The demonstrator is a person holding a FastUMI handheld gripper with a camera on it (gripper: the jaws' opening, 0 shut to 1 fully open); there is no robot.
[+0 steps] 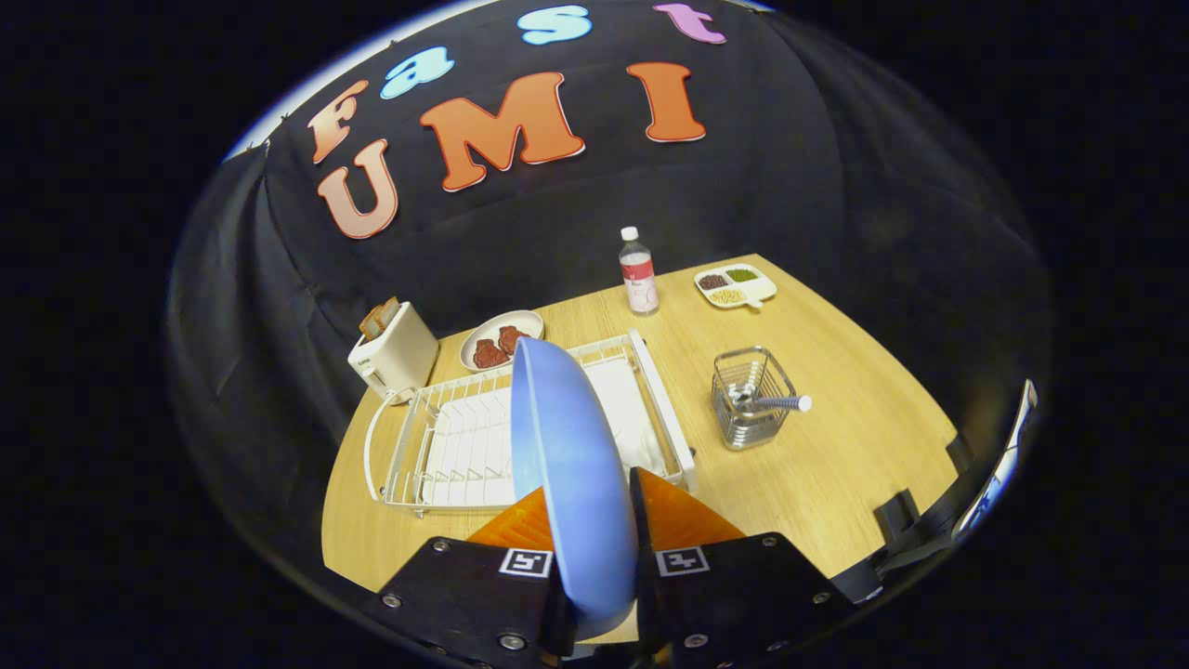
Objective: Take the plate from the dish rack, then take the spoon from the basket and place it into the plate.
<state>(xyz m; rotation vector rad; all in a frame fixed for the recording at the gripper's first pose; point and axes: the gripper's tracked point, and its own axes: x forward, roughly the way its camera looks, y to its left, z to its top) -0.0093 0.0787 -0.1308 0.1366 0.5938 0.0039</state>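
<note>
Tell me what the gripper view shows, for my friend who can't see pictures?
The tool holds a blue plate on edge between its two fingers, lifted above a white dish rack on a wooden table. Beside the rack stands a wire basket with a spoon in it.

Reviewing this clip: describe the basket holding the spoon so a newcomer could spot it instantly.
Start at the white dish rack on the wooden table, beyond the tongs shut on the blue plate. Beside the rack, on the side away from the toaster, stands the basket. It alone is a small square wire container, with a spoon leaning out.
</note>
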